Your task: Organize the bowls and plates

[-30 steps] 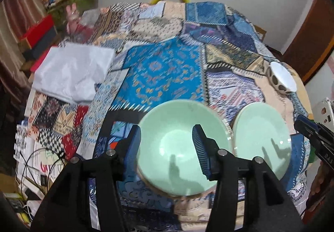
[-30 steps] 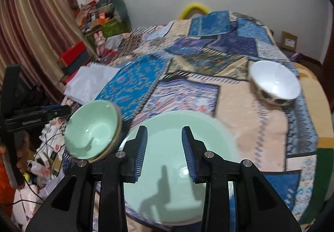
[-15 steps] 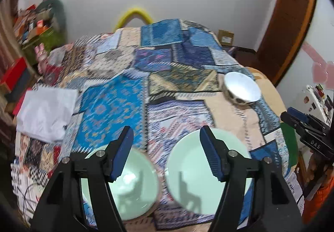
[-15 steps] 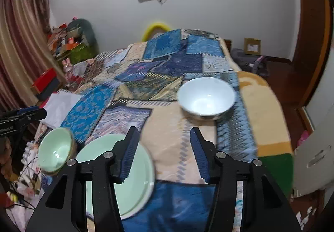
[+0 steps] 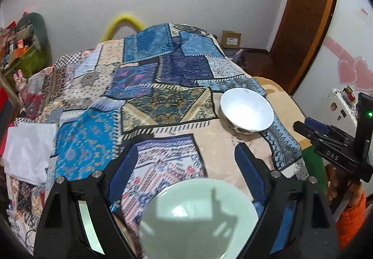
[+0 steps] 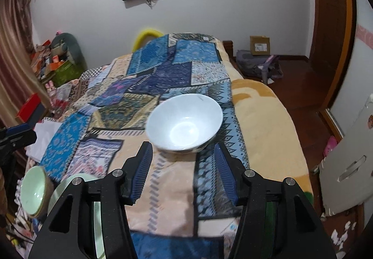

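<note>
A bed (image 6: pixel 261 119) covered by a patchwork quilt (image 5: pixel 163 100) carries the dishes. Largest is the pale green plate (image 5: pixel 198 219), lying flat at the near edge, directly below the left tongs (image 5: pixel 184 163). These tongs have just been opening and stand wide apart with nothing between them. Next is the white bowl (image 6: pixel 184 125), upright on the quilt, just ahead of the right tongs (image 6: pixel 183 172), whose jaws stand apart and empty on either side of its near rim. Smallest is the green bowl (image 6: pixel 33 191), far left in the right wrist view, beside the plate and well apart from both tongs. All three look like glazed ceramic: stiff, smooth, probably slippery and breakable. The rim seems the best hold, one finger inside and one outside. The soft bedding may let the dishes tip.
</note>
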Motion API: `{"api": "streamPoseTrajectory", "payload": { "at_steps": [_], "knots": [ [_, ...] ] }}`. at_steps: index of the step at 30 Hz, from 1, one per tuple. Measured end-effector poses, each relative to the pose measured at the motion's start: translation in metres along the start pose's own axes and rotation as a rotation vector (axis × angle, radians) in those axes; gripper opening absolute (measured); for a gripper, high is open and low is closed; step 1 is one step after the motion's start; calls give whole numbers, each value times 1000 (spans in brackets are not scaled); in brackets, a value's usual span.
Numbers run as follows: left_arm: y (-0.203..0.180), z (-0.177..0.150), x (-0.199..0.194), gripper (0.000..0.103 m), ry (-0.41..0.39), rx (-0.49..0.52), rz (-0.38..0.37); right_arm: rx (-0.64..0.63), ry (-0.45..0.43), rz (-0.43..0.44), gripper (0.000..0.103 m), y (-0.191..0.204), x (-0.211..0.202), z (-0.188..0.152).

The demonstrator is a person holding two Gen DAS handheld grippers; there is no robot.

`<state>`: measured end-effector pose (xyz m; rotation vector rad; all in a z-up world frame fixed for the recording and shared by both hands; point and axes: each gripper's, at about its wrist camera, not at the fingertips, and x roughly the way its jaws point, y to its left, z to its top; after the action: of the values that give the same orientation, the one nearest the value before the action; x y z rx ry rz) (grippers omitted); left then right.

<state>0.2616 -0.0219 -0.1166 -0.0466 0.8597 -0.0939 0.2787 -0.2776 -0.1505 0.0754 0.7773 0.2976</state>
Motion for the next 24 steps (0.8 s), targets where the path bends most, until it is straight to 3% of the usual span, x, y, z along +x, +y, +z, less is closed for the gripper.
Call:
{"api": "streamPoseTrajectory", "payload": {
  "at_steps": [6,11,19,24],
  "knots": [
    [-15,3,53,86,62,5,-31,34,39,-3,51,-16,36,1],
    [-20,5,94,86,129,8,-37,65,93,2,39,-31,66,5],
    [-20,7,127,86,174,2,-52,119,157,30,28,-51,106,13],
    [-19,6,142,86,208,-7,-66,80,157,26,25,-45,115,14]
  ]
}}
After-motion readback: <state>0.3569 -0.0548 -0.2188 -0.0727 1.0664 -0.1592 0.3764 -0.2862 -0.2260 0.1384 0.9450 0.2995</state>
